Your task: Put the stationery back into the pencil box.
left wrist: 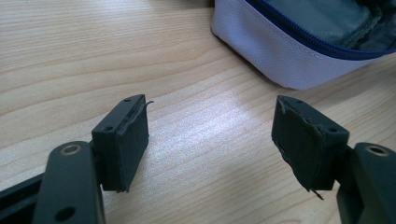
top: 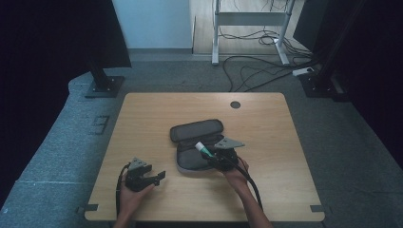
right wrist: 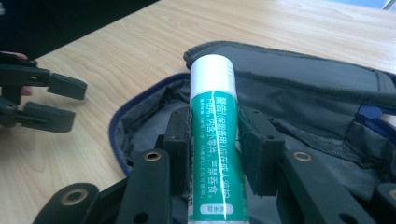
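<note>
A grey pencil case point(top: 195, 147) with a blue zip lies unzipped at the table's middle, its lid point(top: 197, 129) folded back. My right gripper point(top: 209, 154) hovers over the case's open compartment point(right wrist: 322, 116), shut on a green glue stick point(right wrist: 214, 135) with a white cap point(top: 199, 146) that points up and left. My left gripper point(top: 154, 178) rests near the front left of the table, open, with bare wood between its pads point(left wrist: 126, 140). The case's pale front corner point(left wrist: 280, 56) lies just beyond the left jaws.
The wooden table point(top: 142, 118) has a dark round grommet point(top: 235, 104) at the back. Beyond the table, cables point(top: 256, 71) trail over grey carpet near a white desk frame point(top: 249, 19). Dark stands point(top: 102, 80) flank both sides.
</note>
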